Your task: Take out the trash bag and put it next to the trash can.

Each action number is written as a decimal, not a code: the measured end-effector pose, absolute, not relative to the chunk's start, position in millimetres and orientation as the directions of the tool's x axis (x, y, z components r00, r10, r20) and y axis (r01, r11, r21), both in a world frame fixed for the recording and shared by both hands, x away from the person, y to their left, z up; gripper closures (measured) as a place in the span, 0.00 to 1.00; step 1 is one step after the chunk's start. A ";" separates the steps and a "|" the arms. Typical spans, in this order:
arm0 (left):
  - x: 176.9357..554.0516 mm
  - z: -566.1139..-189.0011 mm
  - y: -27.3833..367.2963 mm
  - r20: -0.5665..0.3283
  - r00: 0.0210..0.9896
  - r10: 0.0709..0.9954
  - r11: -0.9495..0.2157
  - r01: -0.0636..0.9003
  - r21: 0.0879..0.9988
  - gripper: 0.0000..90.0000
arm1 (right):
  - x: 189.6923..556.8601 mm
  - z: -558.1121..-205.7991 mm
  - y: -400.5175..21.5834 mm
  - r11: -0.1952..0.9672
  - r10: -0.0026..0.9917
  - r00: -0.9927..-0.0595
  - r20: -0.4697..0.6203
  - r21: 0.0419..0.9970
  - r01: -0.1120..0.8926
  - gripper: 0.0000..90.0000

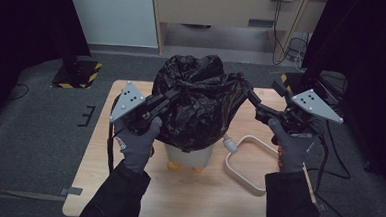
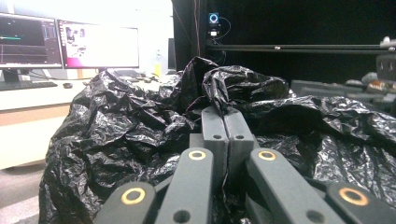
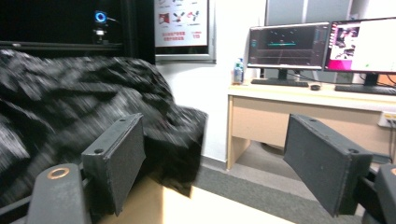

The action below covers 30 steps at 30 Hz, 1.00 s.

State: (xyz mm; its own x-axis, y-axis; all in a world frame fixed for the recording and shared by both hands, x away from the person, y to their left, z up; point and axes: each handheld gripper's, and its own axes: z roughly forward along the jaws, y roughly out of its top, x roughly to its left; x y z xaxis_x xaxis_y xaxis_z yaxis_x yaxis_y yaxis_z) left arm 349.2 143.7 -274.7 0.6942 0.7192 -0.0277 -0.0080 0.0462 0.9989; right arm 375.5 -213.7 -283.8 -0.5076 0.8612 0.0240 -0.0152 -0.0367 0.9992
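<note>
1. A cream loop-shaped handle (image 1: 248,164) is lying on the wooden worktop (image 1: 206,199), at its right side.
2. Two lit monitors (image 2: 67,44) are standing on a desk (image 2: 28,93) in the background.
3. A black-and-yellow striped base (image 1: 77,75) is sitting on the grey floor (image 1: 34,130), left of the worktop.

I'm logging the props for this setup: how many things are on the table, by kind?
Crumpled black plastic bag: 1
White plastic bin with orange feet under the bag: 1
Cream loop-shaped handle piece: 1
Total: 3
</note>
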 end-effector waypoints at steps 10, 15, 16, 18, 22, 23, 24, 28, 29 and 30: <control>349.7 -265.2 138.9 -0.013 0.695 0.719 0.043 -0.025 0.999 0.99 | 373.3 -334.8 -245.8 -0.034 0.894 -0.444 0.060 0.997 0.065 0.23; 350.1 -261.6 137.7 -0.014 0.695 0.718 0.051 -0.033 0.998 0.99 | 373.3 -371.0 -258.0 -0.028 0.906 -0.415 0.081 0.991 0.133 0.22; 350.1 -260.8 137.7 -0.014 0.695 0.719 0.052 -0.034 0.998 0.99 | 373.5 -377.5 -260.2 -0.029 0.908 -0.410 0.086 0.989 0.144 0.22; 350.1 -259.3 137.9 -0.015 0.696 0.718 0.057 -0.038 0.998 0.99 | 373.5 -389.1 -264.6 -0.030 0.914 -0.396 0.093 0.986 0.164 0.22; 349.6 -255.6 138.6 -0.016 0.696 0.718 0.068 -0.048 0.997 0.99 | 374.1 -411.5 -272.8 -0.027 0.925 -0.366 0.099 0.980 0.198 0.22; 349.5 -254.5 138.9 -0.018 0.697 0.717 0.072 -0.049 0.996 0.99 | 374.8 -416.4 -275.0 -0.014 0.929 -0.360 0.091 0.977 0.211 0.22; 349.3 -253.1 139.2 -0.020 0.698 0.716 0.077 -0.051 0.996 0.99 | 375.4 -420.8 -277.0 -0.007 0.932 -0.351 0.086 0.976 0.219 0.22; 348.3 -247.0 140.1 -0.016 0.698 0.716 0.081 -0.060 0.995 0.99 | 376.6 -438.5 -283.8 0.004 0.943 -0.324 0.077 0.970 0.242 0.22; 348.1 -245.3 140.3 -0.017 0.699 0.715 0.084 -0.062 0.995 0.99 | 377.1 -442.7 -285.5 0.013 0.945 -0.321 0.070 0.969 0.248 0.22; 347.6 -243.4 140.8 -0.016 0.699 0.715 0.087 -0.066 0.994 0.99 | 377.3 -446.7 -286.8 0.013 0.946 -0.315 0.072 0.966 0.260 0.22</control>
State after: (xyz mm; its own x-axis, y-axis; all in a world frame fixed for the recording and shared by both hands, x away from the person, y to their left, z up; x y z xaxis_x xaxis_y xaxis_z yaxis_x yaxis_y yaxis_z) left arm 347.6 140.8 -243.4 0.6991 0.7148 -0.0158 -0.0662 0.0868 0.9940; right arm 377.3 -286.8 -446.7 -0.3151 0.9463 0.0722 0.2599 0.0129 0.9656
